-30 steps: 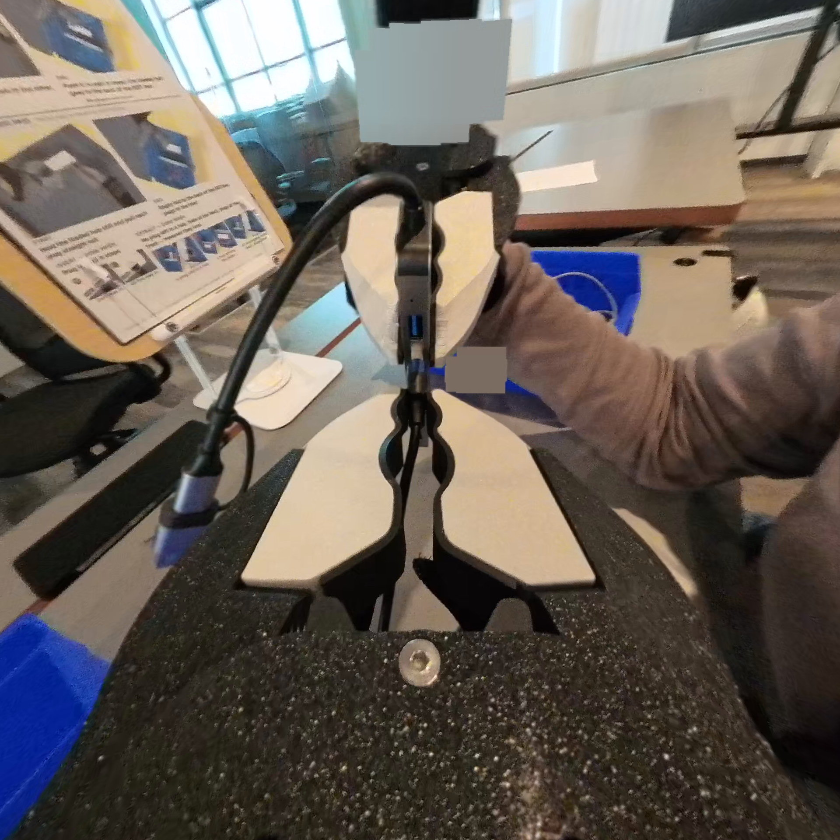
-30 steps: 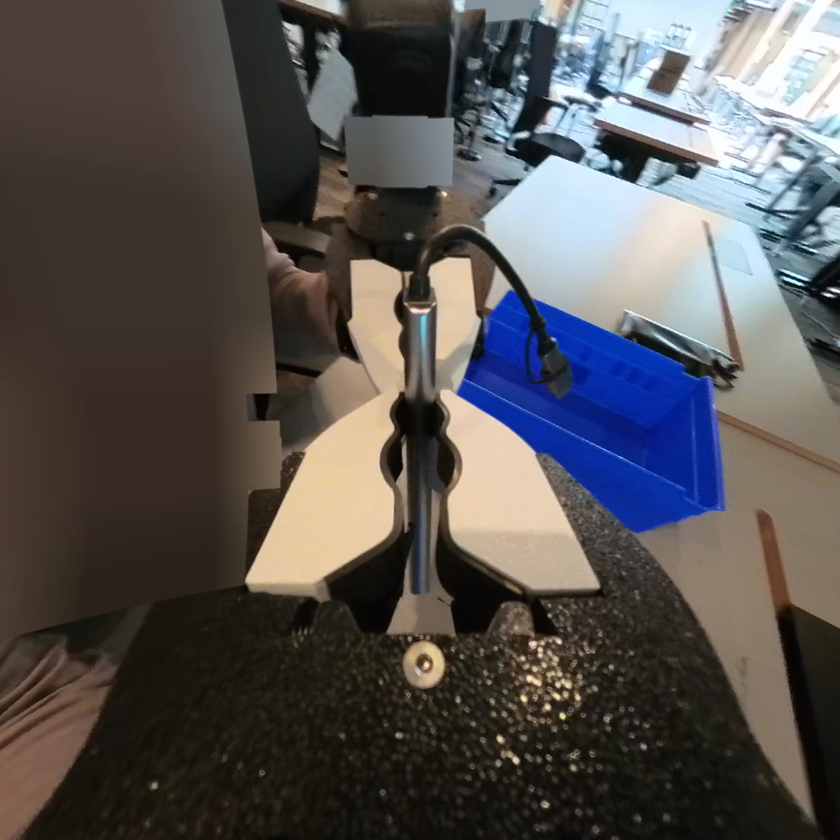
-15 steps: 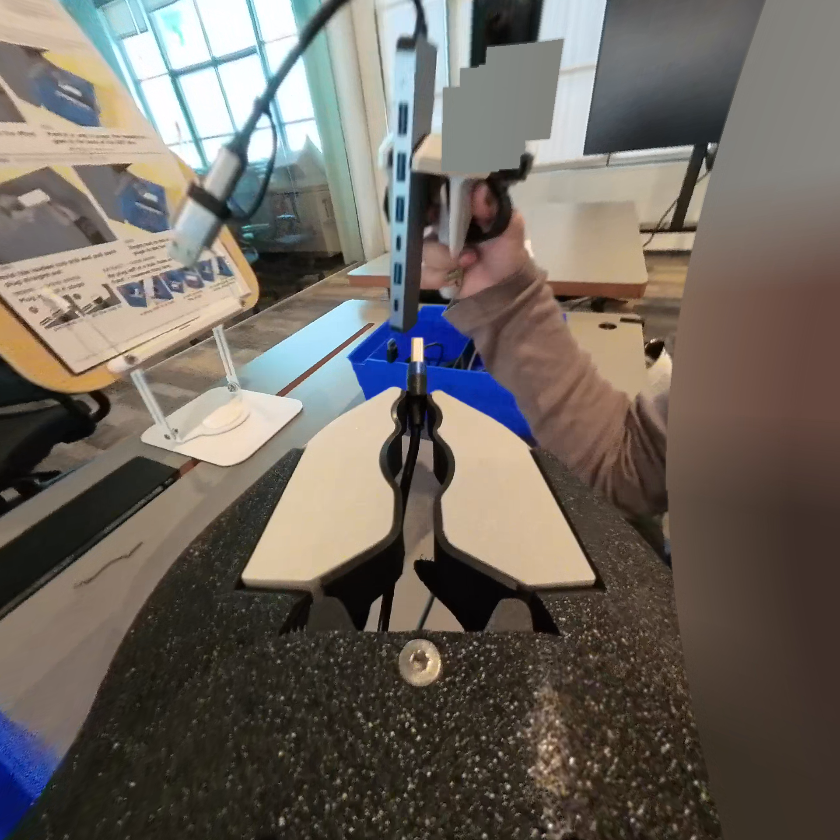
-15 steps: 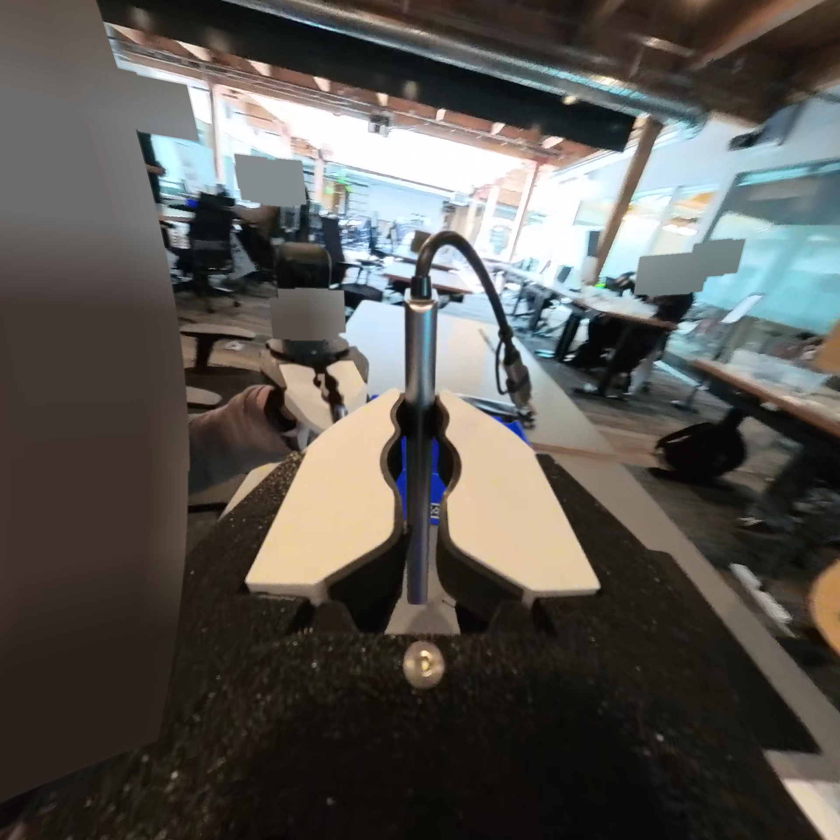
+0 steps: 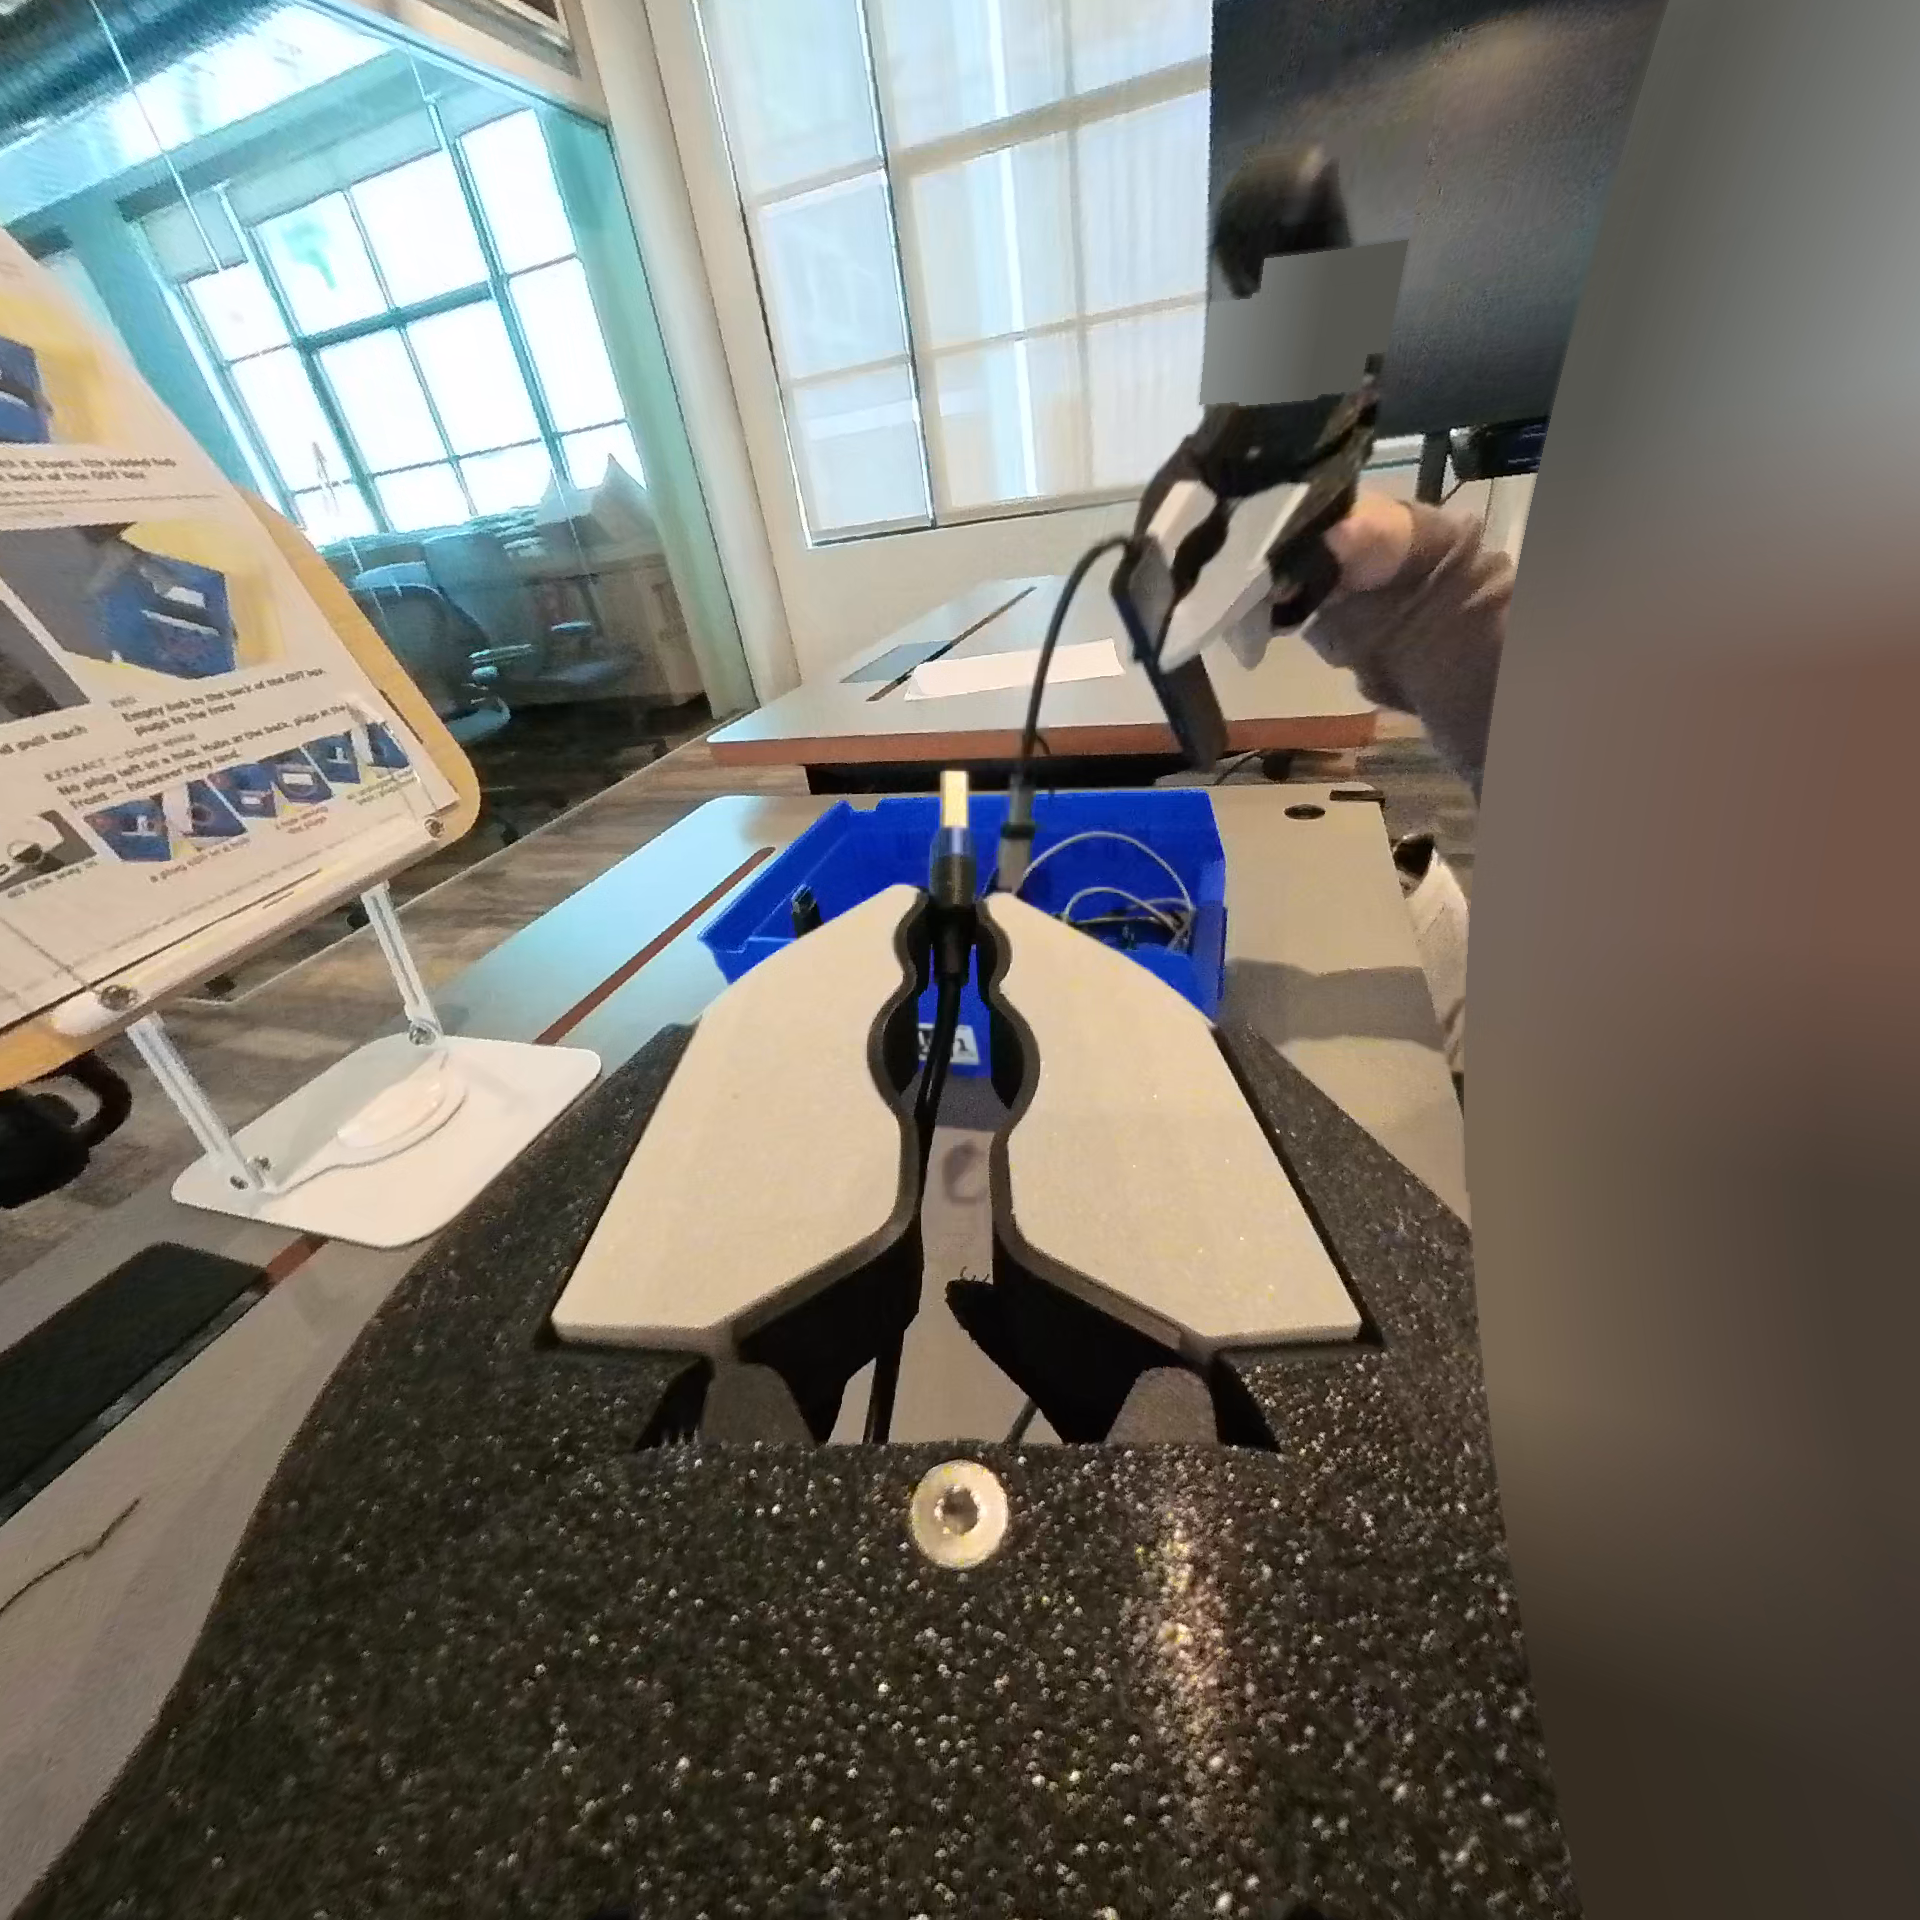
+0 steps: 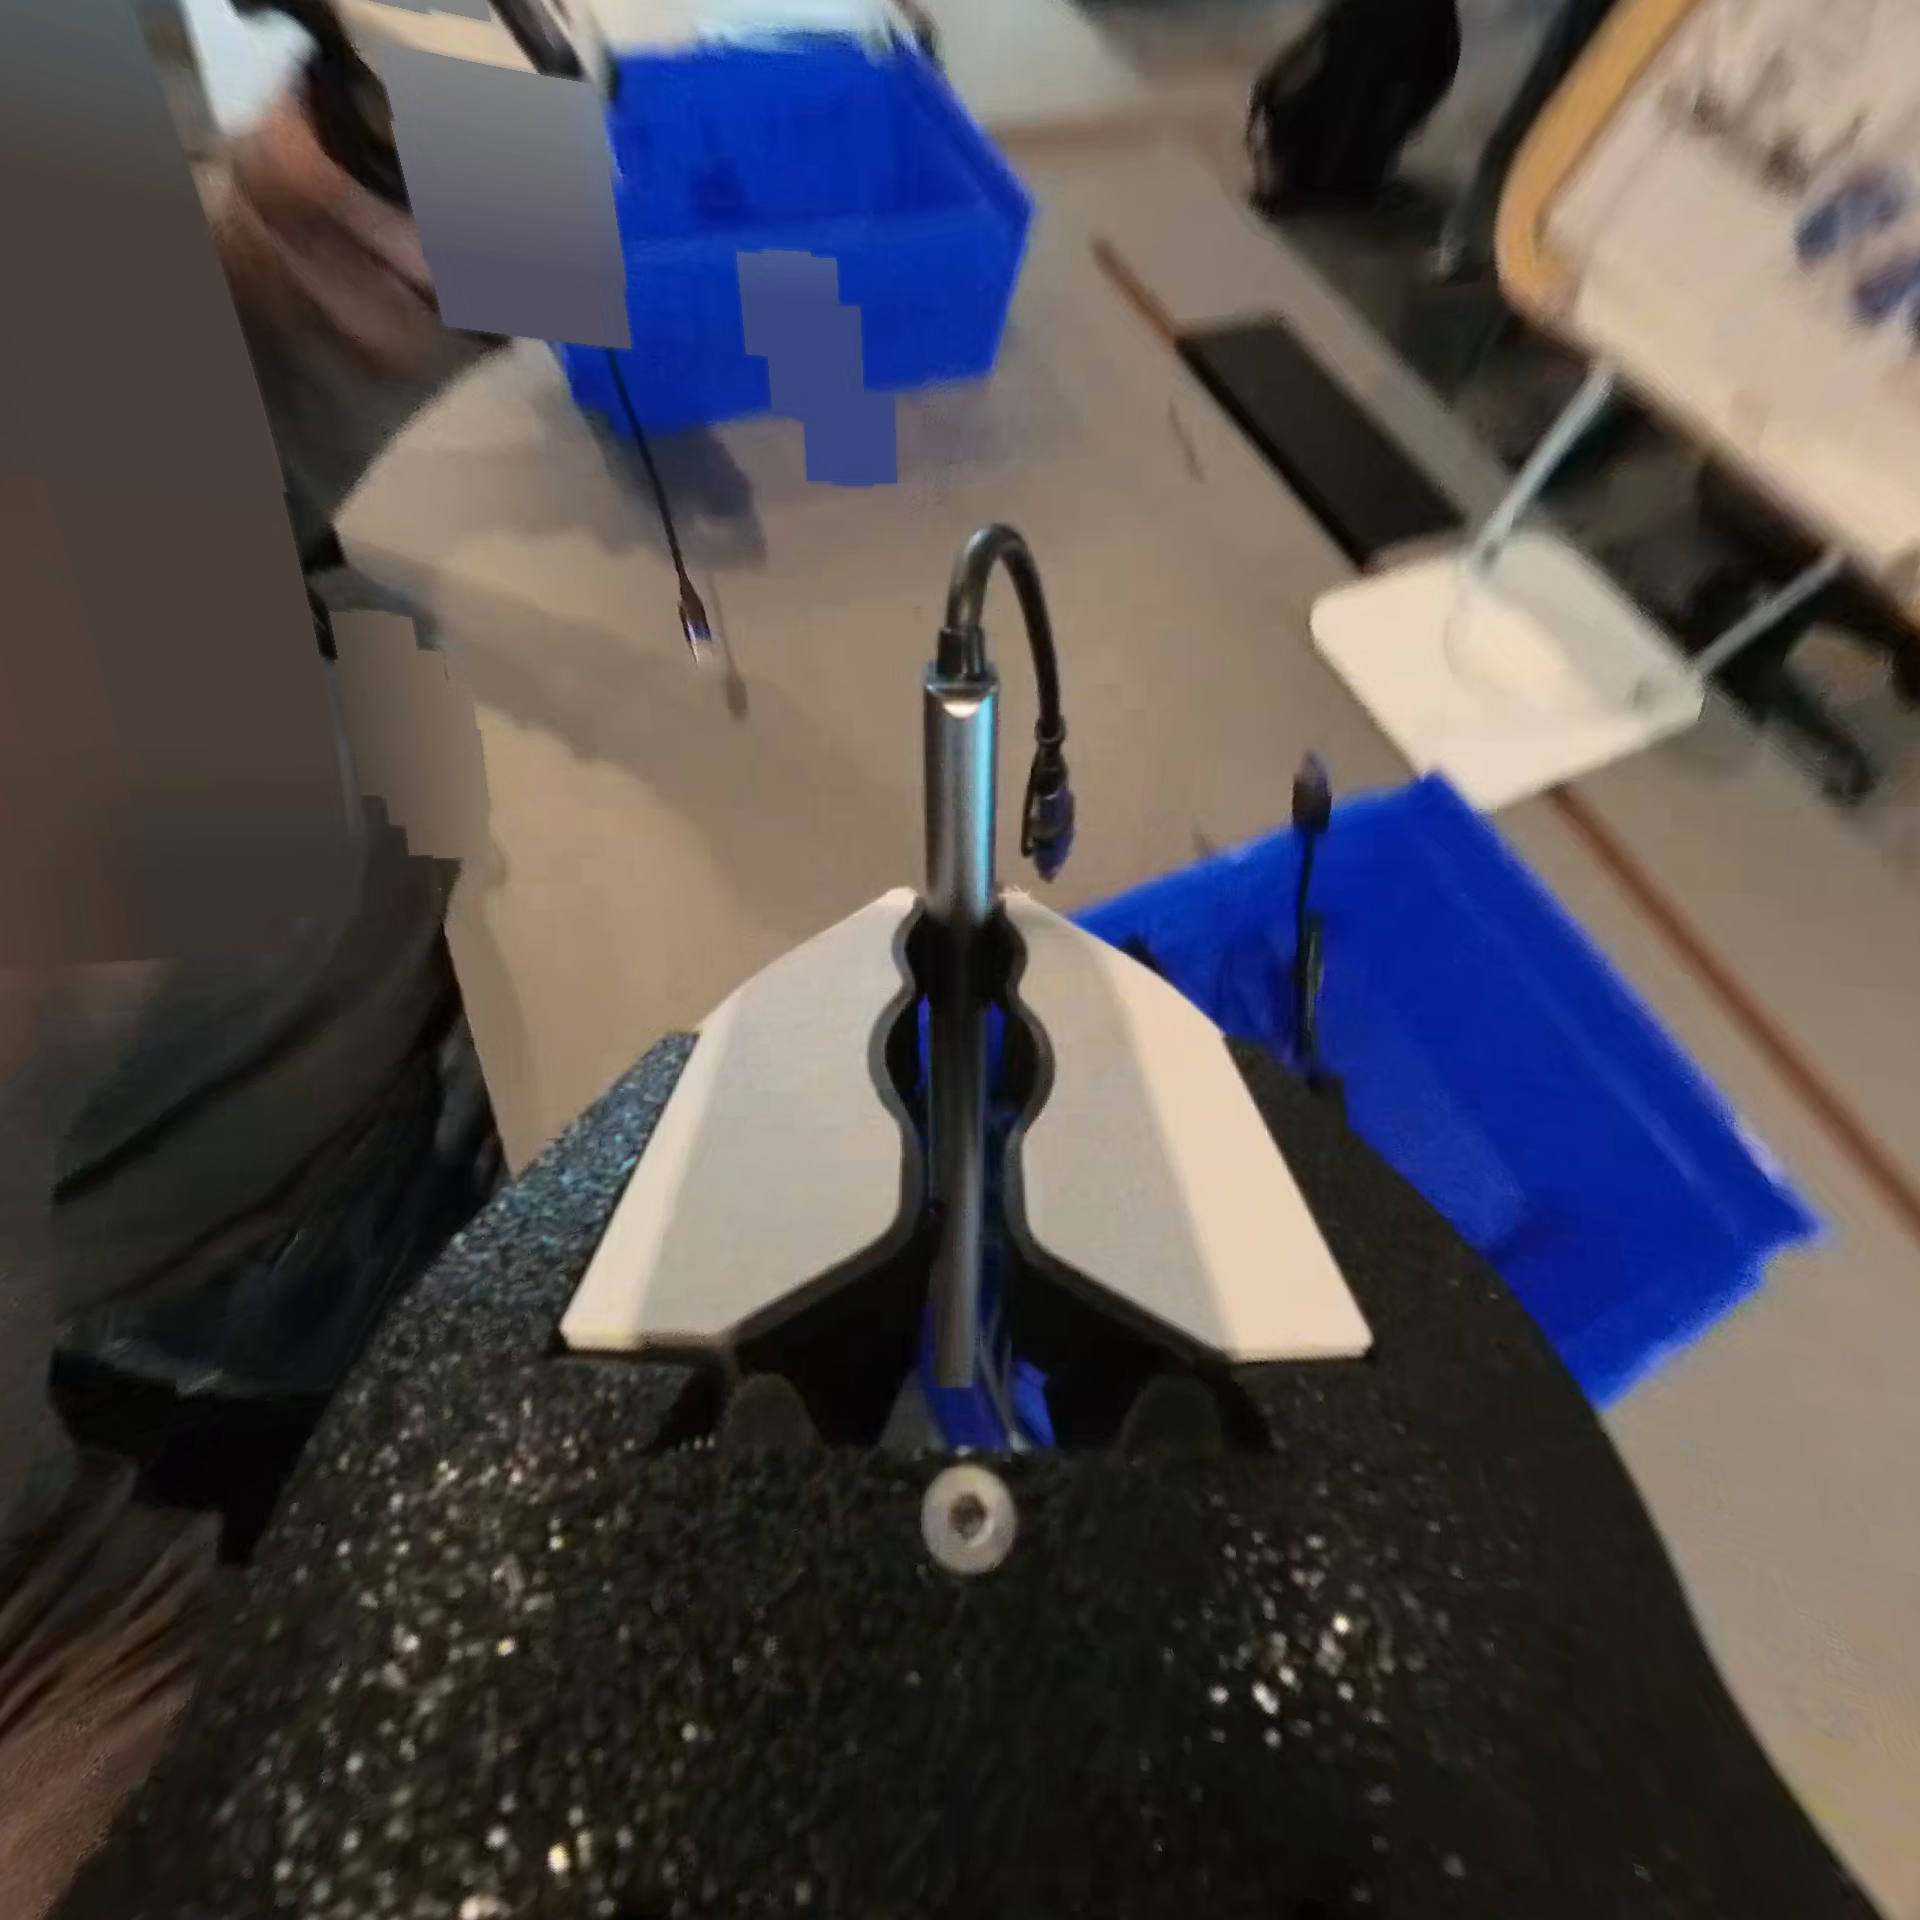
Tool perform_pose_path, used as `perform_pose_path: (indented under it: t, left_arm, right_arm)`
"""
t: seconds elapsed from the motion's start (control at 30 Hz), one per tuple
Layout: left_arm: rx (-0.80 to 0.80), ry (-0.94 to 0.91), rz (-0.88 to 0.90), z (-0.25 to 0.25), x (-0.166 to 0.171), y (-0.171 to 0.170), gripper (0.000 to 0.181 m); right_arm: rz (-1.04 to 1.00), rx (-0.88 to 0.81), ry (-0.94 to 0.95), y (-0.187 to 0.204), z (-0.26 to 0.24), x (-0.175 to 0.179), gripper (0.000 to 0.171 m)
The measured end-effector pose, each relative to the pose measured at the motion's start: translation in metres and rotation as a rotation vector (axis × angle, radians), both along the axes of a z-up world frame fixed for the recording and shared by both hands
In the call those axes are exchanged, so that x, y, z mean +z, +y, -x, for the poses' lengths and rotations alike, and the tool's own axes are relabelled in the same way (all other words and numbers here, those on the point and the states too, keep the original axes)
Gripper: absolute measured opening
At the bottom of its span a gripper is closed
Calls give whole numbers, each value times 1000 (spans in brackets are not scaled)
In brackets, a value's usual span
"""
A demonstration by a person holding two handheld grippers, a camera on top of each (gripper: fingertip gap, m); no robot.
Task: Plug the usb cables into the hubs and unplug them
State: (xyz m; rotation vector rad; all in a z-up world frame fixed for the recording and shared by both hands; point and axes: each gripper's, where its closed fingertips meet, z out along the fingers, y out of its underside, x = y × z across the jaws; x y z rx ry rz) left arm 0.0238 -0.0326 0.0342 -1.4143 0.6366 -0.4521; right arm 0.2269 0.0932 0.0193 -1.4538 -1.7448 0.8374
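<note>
— Between the left tongs point(image 5: 954, 906), what sits there in the left wrist view?

— A black USB cable point(image 5: 940, 1039) runs up the narrow gap of the left tongs, which are closed down onto it. Its plug point(image 5: 953, 821) sticks out just past the tips, long axis straight ahead, metal end pointing away from the camera toward the blue bin point(image 5: 1184, 831) on the surface point(image 5: 1320, 935).

— And the hub?

— Up and to the right, well apart from that plug. The right tongs point(image 5: 1195, 582) grip the dark hub point(image 5: 1174, 644), which hangs tilted, lower end slanting down and right. Its own short lead point(image 5: 1044, 675) curves down, and its connector point(image 5: 1018, 831) hangs just beside the plug, over the bin. A sign on a stand point(image 5: 208, 727) is at the left.

— Now the right wrist view?

— It's blurred. The hub point(image 6: 961, 790) lies lengthwise in the slot of the right tongs point(image 6: 961, 904), which are clamped on its sides. Its long axis runs straight forward; a good part juts beyond the tips. The lead point(image 6: 1013, 592) arches from the far end over to the right and droops, connector point(image 6: 1047, 821) hanging down.

— Anything else?

— A blue bin point(image 6: 1507, 1039) lies below right, another blue bin point(image 6: 883, 156) farther off, both on the surface point(image 6: 831, 675). The black cable point(image 6: 655, 488) dangles at upper left.
</note>
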Motion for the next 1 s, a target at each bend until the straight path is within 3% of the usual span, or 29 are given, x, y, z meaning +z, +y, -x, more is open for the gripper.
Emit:
perform_pose_path:
  t: [0.2, 0.37, 0.67, 0.8, 1.0]
  left_arm:
    - [-32, 47, 20, -12, -4, 0, 8]
    - [-28, 64, 25, -13, -4, 0, 8]
    - [-20, 52, 31, -12, -3, -1, 8]
    - [-25, 45, 42, -11, -7, -1, 8]
    - [-34, 32, 50, -9, -9, -1, 8]
  right_arm:
    - [96, -88, -77, 31, -34, -37, 10]
    - [-65, -226, -74, 87, -29, -40, 10]
    - [-297, -252, -516, 178, 1, -93, 10]
    - [-321, -154, -729, 187, 13, -136, 10]
    - [-320, -40, -847, 174, 34, -168, 10]
